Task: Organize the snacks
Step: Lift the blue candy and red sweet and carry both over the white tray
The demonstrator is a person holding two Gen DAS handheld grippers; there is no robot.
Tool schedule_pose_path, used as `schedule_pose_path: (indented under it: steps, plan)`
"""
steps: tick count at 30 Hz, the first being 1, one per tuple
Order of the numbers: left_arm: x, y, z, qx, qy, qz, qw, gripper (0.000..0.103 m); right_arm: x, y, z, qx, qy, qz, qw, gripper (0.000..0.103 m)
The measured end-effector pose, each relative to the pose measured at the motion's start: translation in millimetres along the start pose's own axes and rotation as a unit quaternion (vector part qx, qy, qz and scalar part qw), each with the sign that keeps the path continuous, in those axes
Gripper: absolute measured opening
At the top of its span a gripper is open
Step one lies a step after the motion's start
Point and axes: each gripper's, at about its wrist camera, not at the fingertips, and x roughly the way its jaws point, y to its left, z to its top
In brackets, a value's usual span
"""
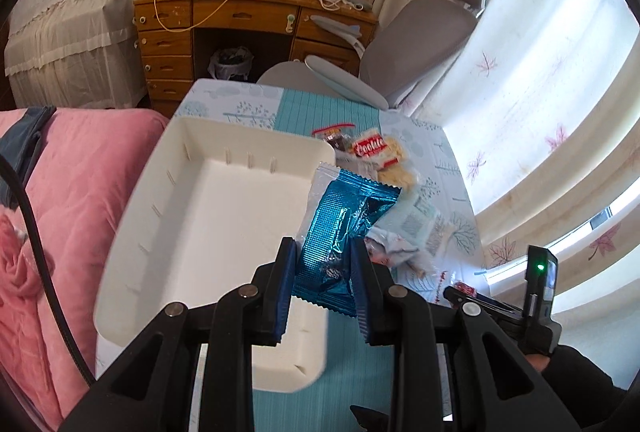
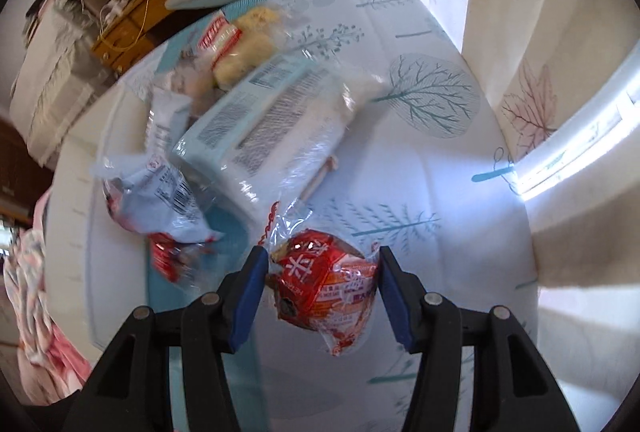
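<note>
On the left wrist view:
Left gripper (image 1: 325, 264): its two blue-padded fingers pinch a blue foil snack packet (image 1: 345, 232) by its lower half.
Packet position: held up at the right edge of a white plastic tray (image 1: 168, 232), partly over the tray's floor (no snack lies in the tray where it shows).
Tray: sits on the table (image 1: 452, 160), which has a tree-print cloth with a teal strip down the middle.
Snack pile: right of the tray, a clear bag labelled "Cookie" (image 1: 380, 152) lies farthest away, and a pale blue-and-white packet (image 1: 420, 224) sits just behind the blue foil one.
Surroundings: pink bedding (image 1: 76, 200) to the left, wooden desk (image 1: 248, 20) and grey office chair (image 1: 408, 36) beyond the table.

On the right wrist view:
Right gripper (image 2: 322, 288): fingers spread, one on each side of a red-and-orange wrapped snack (image 2: 324, 284); whether the pads touch it, I cannot tell.
Red snack position: between the fingers, above the tree-print cloth (blur hides any contact with it).
Nearby: the pale blue-and-white packet (image 2: 272, 120) lies just beyond, a white-and-red barcoded wrapper (image 2: 168, 204) to its left, the cookie bag (image 2: 240, 40) farther off.
Tray (image 2: 72, 200): its white rim curves along the left.
</note>
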Motion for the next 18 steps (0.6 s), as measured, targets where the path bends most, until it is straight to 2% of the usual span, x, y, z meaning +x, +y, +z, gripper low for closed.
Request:
schedule_pose_path:
  steps: [10, 18]
  plan:
    - [-6, 60, 29, 0.013, -0.008, -0.021, 0.9997, 0.025, -29, 57, -4, 0.041, -0.045, 0.018, 0.998, 0.055]
    - [3, 97, 38, 0.039, 0.020, -0.019, 0.9989, 0.025, -47, 118, -15, 0.040, -0.083, 0.049, 0.995, 0.055]
